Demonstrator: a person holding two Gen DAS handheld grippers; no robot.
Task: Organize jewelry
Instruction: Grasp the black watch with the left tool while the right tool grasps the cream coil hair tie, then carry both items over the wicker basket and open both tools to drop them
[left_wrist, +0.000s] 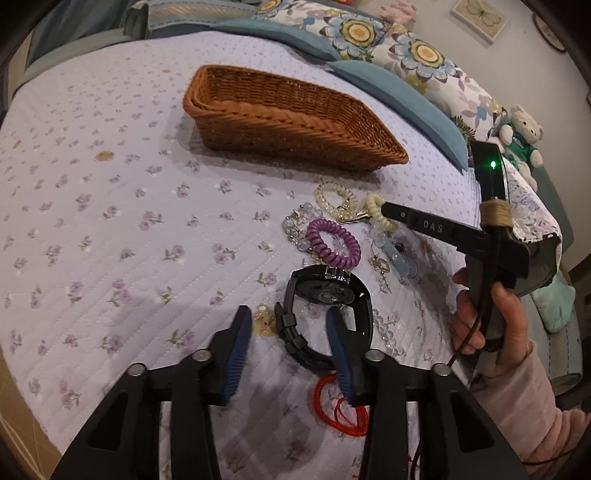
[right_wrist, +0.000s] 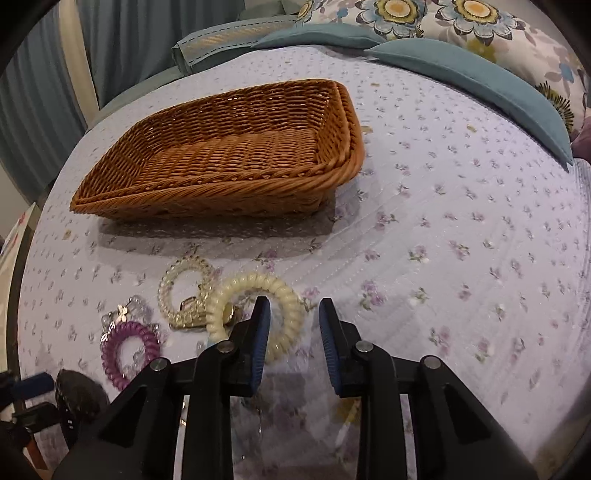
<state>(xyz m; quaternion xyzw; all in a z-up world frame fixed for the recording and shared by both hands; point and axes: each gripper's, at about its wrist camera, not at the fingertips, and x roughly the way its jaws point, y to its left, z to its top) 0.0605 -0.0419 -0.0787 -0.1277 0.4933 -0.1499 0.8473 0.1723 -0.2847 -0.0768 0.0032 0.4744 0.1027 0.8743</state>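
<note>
Your left gripper (left_wrist: 290, 325) is spread open at bottom centre of the left view, fingers straddling the strap of the black watch (left_wrist: 327, 310) lying on the quilt (left_wrist: 110, 221), not clenched on it. Purple coil (left_wrist: 332, 243) sits just above the watch; red cord (left_wrist: 341, 404) lies below it. Your right gripper (right_wrist: 293, 325) is also released, its left finger over the cream coil (right_wrist: 258, 314) at lower centre. Clear bead bracelet (right_wrist: 184, 288) touches that coil's left side. Basket (right_wrist: 207, 199) sits in the upper half, apart from the jewelry.
</note>
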